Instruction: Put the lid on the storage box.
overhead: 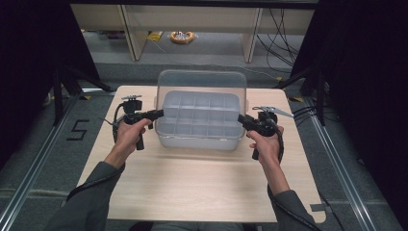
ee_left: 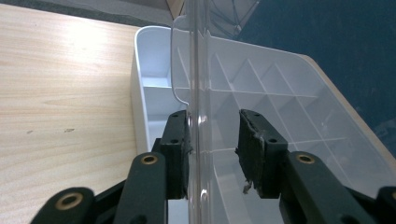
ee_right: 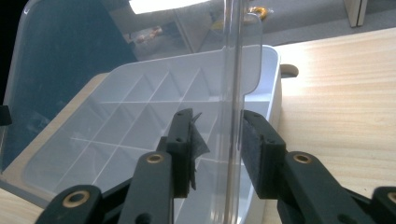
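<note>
Wooden table (overhead: 202, 183); gripper views show lid (ee_left: 198, 70) between parted jaws

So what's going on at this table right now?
A person stands at a wooden table with a tool in each hand, working on a clear plastic organizer box divided into compartments. Its transparent lid stands raised, roughly upright. The left tool is at the box's left side and the right tool at its right side. In both gripper views the lid's clear side edge runs between the jaws, with a visible gap to at least one pad, so neither tool clamps it now.
</note>
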A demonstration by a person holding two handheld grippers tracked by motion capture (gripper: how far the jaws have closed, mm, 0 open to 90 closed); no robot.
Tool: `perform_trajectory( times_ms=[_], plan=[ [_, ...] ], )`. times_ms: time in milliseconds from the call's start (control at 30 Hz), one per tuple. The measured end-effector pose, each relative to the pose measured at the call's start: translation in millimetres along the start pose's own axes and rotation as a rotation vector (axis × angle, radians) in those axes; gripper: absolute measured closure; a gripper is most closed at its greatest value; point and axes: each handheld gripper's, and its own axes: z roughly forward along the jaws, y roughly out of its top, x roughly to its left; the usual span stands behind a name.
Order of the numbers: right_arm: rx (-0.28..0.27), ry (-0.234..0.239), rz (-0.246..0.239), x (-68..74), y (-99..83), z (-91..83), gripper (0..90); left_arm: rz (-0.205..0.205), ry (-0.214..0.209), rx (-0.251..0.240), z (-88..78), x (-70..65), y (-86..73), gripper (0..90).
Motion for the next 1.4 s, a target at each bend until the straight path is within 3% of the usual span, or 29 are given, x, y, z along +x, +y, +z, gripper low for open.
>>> perform_trajectory(
  times_ms=[33, 67, 100, 133, 267, 333, 367, 400, 533, 700, 733, 767, 833, 933, 967, 1000, 1100, 1400],
  plan=[
    [0.009, 0.007, 0.041, 2.7, -0.4, 1.0, 66.5, -0.004, 0.003, 0.003, 2.2, 1.3, 0.1, 63.3],
    [0.005, 0.001, 0.017, 0.4, -0.9, 4.4, 66.4, -0.01, 0.005, 0.005, 4.1, 2.7, 0.0, 63.2],
    [0.016, 0.005, 0.045, 1.4, -1.3, 5.0, 66.4, -0.014, 0.008, 0.007, 6.6, 4.1, -0.4, 63.1],
    [0.02, -0.001, 0.033, 0.0, -1.3, 7.6, 66.3, -0.019, 0.01, 0.009, 8.4, 5.0, -0.8, 63.0],
    [0.03, -0.005, 0.066, -1.3, -3.5, 15.4, 65.9, -0.031, 0.019, 0.012, 14.5, 8.7, -2.1, 62.8],
    [0.023, -0.009, 0.053, -4.2, -4.8, 20.1, 65.6, -0.037, 0.025, 0.018, 16.7, 10.0, -2.5, 62.4],
    [0.04, -0.013, 0.085, -1.9, -5.0, 19.8, 65.3, -0.041, 0.028, 0.02, 17.9, 10.6, -2.3, 62.3],
    [0.032, -0.012, 0.038, -6.6, -5.3, 22.3, 65.0, -0.043, 0.03, 0.022, 18.9, 11.5, -2.1, 62.1],
    [0.053, -0.01, 0.094, -3.4, -7.1, 25.5, 64.2, -0.055, 0.034, 0.03, 22.8, 14.2, -3.7, 61.2],
    [0.06, -0.013, 0.115, -5.2, -9.1, 29.2, 63.2, -0.069, 0.042, 0.039, 27.5, 14.8, -4.6, 60.3],
    [0.056, -0.014, 0.073, -9.6, -9.4, 30.7, 63.0, -0.052, 0.043, 0.048, 28.2, 15.7, -4.6, 60.0],
    [0.062, -0.005, 0.098, -8.8, -9.8, 31.2, 62.7, -0.053, 0.048, 0.058, 28.5, 15.5, -4.8, 59.4],
    [0.063, -0.013, 0.09, -11.4, -10.7, 33.4, 62.2, -0.06, 0.042, 0.054, 30.5, 16.2, -5.7, 59.0],
    [0.076, -0.016, 0.153, -8.8, -12.5, 34.3, 61.5, -0.065, 0.038, 0.062, 33.0, 17.5, -7.8, 58.3],
    [0.075, -0.013, 0.153, -9.9, -13.1, 35.2, 61.3, -0.075, 0.037, 0.063, 33.8, 17.1, -8.4, 58.0],
    [0.063, -0.008, 0.103, -14.7, -13.4, 36.5, 61.2, -0.062, 0.033, 0.073, 34.5, 18.6, -9.5, 57.5],
    [0.078, -0.014, 0.167, -11.3, -14.5, 36.1, 60.8, -0.069, 0.036, 0.069, 35.3, 17.8, -10.0, 56.6],
    [0.083, -0.011, 0.17, -12.7, -14.1, 36.6, 60.7, -0.046, 0.046, 0.051, 36.4, 14.5, -12.1, 54.1]
  ],
)
